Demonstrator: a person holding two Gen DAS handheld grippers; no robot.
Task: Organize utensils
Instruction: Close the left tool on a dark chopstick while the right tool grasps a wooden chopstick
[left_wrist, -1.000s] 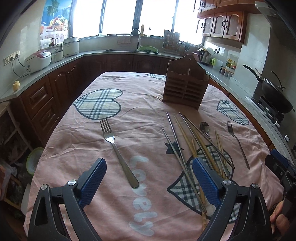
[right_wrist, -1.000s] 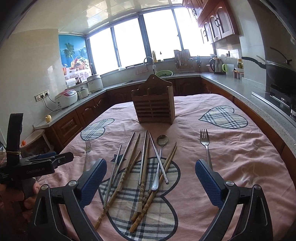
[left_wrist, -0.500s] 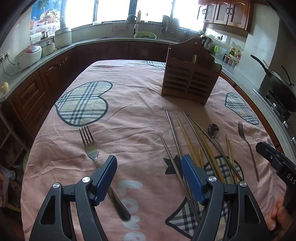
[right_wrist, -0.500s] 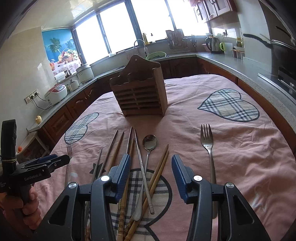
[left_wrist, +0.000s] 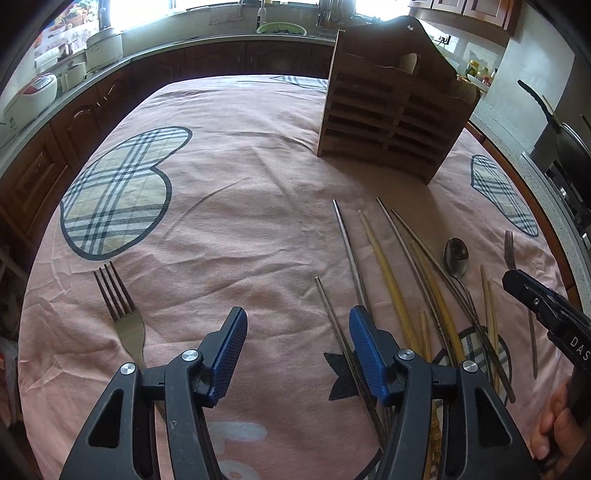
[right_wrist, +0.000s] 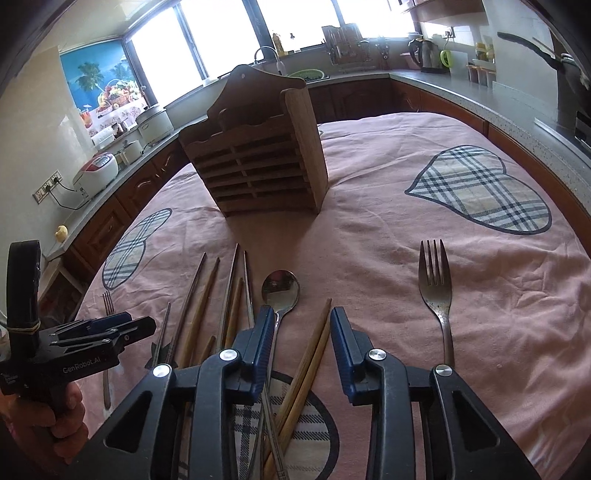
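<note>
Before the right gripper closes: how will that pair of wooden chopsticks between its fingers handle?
The wooden chopsticks look thin and stiff, so probably light and unbending. They lie side by side on soft pink cloth, so one may slip or roll out of the right gripper if pinched unevenly. Their lower ends overlap the metal chopsticks, which might shift too.

Daylight poured in from the windows (right_wrist: 295, 22) far ahead of both tongs and burned them out to plain white. The tablecloth (left_wrist: 240, 192) ahead was evenly lit and sharp, its creases clear. The wooden utensil rack (right_wrist: 258, 158) stood backlit, its near face dark, casting a soft shadow toward the tongs. Straight lines bowed strongly toward the frame edges, and the corners fell to black. The hand (left_wrist: 557, 428) at the right margin of the left view was slightly soft.
</note>
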